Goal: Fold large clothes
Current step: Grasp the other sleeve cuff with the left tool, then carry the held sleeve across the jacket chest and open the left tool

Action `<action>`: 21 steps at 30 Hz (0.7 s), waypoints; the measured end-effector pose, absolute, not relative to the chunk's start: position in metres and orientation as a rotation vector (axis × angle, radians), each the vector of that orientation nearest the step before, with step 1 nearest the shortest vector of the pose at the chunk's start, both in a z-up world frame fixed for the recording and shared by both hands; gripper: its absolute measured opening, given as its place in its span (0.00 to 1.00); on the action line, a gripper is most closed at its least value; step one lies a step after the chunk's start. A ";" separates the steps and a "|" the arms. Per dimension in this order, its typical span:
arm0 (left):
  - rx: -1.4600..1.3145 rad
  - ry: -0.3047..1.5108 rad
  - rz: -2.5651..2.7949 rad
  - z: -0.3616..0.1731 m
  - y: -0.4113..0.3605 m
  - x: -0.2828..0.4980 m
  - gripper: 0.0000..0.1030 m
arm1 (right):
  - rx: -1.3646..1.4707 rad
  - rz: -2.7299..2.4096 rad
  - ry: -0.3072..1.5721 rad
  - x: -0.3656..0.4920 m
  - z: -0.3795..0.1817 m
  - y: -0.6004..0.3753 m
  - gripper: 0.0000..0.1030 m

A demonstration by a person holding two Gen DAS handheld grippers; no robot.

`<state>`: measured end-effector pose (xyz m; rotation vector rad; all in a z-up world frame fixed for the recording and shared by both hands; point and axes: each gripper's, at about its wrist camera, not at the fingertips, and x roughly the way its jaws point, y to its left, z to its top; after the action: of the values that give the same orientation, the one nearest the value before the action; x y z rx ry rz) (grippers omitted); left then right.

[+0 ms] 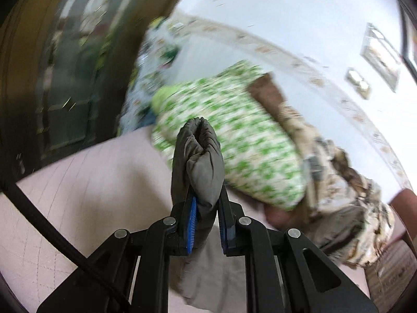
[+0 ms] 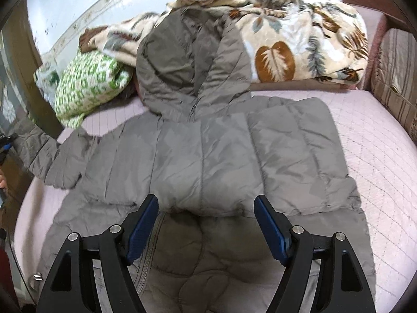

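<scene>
Left wrist view: left gripper (image 1: pixel 206 208) clamped on the cuff of the grey puffer jacket's sleeve (image 1: pixel 199 154), the bunched end poking up past the blue pads (image 1: pixel 192 224). Beyond the cuff, a green-and-white patterned pillow (image 1: pixel 229 140); below it, the pink quilted bedcover (image 1: pixel 86 182). Heavy blur across the background.

Right wrist view: right gripper (image 2: pixel 206 229) empty, jaws wide apart, poised over the lower part of the grey puffer jacket (image 2: pixel 203 156). Jacket spread flat on the bedcover, hood (image 2: pixel 190 70) lying up against the leaf-print blanket (image 2: pixel 299 44), right side already folded in. Left sleeve stretched off toward the left edge, near the pillow.

Judged best: carry the pinched cuff across the jacket body, keeping the sleeve taut and low so the puffy fabric folds at the shoulder seam without dragging the body. Pinning the body near the hem with the right gripper probably helps. Risk: slick cloth slipping or the jacket skewing.
</scene>
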<state>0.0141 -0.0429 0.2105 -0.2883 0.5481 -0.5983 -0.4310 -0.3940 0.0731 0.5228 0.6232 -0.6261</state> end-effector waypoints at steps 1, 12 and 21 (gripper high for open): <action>-0.273 0.530 -0.613 0.223 -0.048 0.003 0.14 | 0.526 -0.632 0.611 -0.436 0.076 -0.395 0.78; -0.137 0.419 -0.832 0.313 -0.141 -0.120 0.14 | 0.595 -0.681 0.491 -0.492 0.097 -0.416 0.78; -0.027 0.458 -1.009 0.299 -0.242 -0.215 0.14 | 0.659 -0.724 0.430 -0.531 0.100 -0.436 0.78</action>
<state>-0.2151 -0.2423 0.2987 -0.0272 0.4580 -1.0086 -0.5309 -0.4358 0.0996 0.6593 0.4300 -0.7243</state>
